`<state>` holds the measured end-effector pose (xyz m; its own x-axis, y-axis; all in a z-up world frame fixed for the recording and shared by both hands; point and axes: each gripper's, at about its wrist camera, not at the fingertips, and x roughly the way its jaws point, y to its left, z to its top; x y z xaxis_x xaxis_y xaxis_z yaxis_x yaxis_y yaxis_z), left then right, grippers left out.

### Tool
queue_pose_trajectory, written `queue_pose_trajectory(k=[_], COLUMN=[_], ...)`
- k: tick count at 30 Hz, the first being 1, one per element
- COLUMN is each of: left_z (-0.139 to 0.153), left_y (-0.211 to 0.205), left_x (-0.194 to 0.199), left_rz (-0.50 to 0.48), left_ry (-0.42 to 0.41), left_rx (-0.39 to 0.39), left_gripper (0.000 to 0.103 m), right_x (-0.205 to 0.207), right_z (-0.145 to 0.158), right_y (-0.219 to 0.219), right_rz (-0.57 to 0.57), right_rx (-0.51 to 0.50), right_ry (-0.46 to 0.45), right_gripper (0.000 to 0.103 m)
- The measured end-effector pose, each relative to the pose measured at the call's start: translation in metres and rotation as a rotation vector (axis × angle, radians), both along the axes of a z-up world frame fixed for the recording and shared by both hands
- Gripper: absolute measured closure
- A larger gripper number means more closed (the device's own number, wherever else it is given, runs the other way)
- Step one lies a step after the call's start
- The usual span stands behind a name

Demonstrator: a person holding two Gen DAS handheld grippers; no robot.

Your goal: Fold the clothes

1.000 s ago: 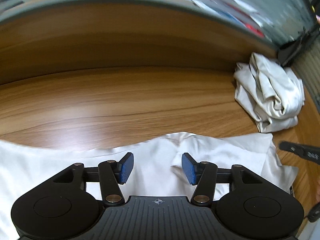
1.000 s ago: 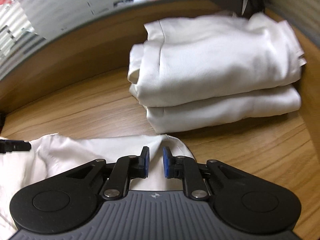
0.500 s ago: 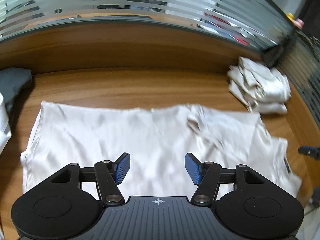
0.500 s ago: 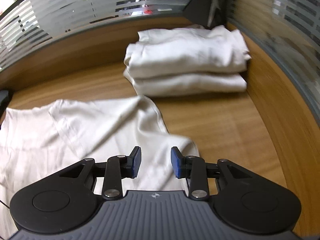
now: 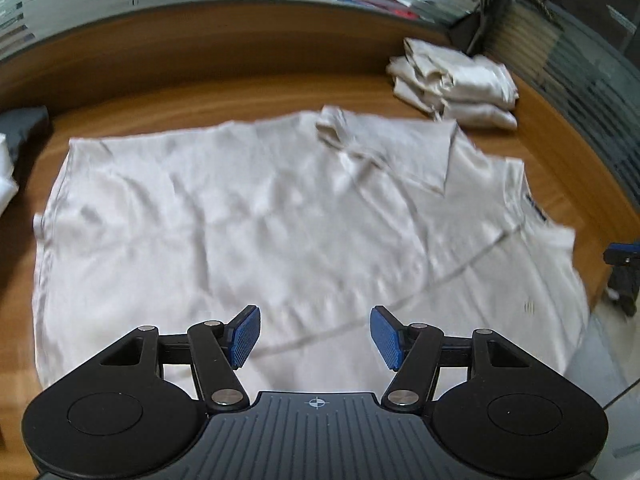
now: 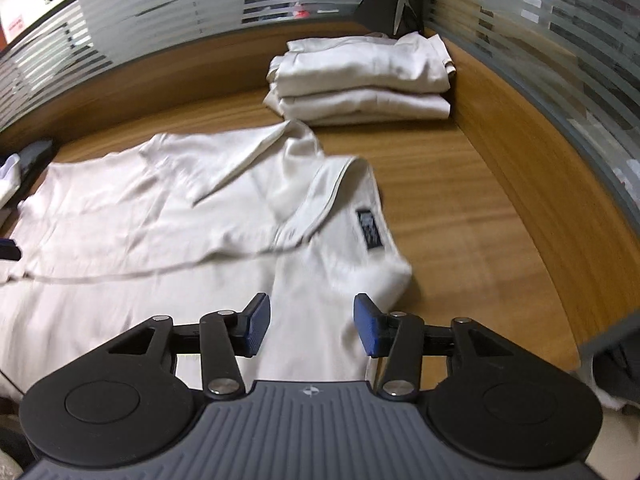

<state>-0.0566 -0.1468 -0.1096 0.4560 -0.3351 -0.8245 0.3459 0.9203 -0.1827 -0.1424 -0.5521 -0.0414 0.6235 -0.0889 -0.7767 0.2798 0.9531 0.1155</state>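
white shirt (image 5: 280, 220) spread flat across the wooden surface (image 6: 460, 208), one sleeve folded in over the body, dark label (image 6: 369, 229) near the right edge. stack of folded white clothes (image 6: 360, 80) in the far right corner, apart from the shirt. left gripper (image 5: 315, 336) above the near hem, jaws wide apart, holding nothing. right gripper (image 6: 312, 326) likewise spread and empty, over the shirt's right side. dark cloth (image 5: 24, 124) at far left, cut off by the frame; fabric detail blurred
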Motion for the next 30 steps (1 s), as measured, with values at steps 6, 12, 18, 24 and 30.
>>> queue_pose_trajectory(k=[6,12,18,24,30], left_z=[-0.007,-0.011,-0.001,0.021,0.029], left_y=[0.002,0.001,0.01,0.031,0.061], left_x=[-0.037,-0.074,-0.09,-0.067,0.003], left_rz=[0.096,0.233,0.343,0.365,0.319], left_ry=[0.0,-0.004,-0.013,-0.048,-0.086], left_rx=[0.029,0.073,0.107,0.111,0.107], left_gripper=[0.039,0.039,0.039,0.039,0.039], right_x=[-0.033,-0.041,-0.011,0.071,0.153], right_z=[-0.016,-0.034,-0.022,-0.001,0.02], right_y=[0.003,-0.005,-0.019,-0.023,-0.027], right_rz=[-0.006,0.034,0.131,0.258,0.385], right_rx=[0.008,0.017,0.005,-0.039,-0.084], right_ry=[0.02,0.026,0.022,0.035,0.047], right_gripper=[0.051,0.051,0.051,0.051,0.051])
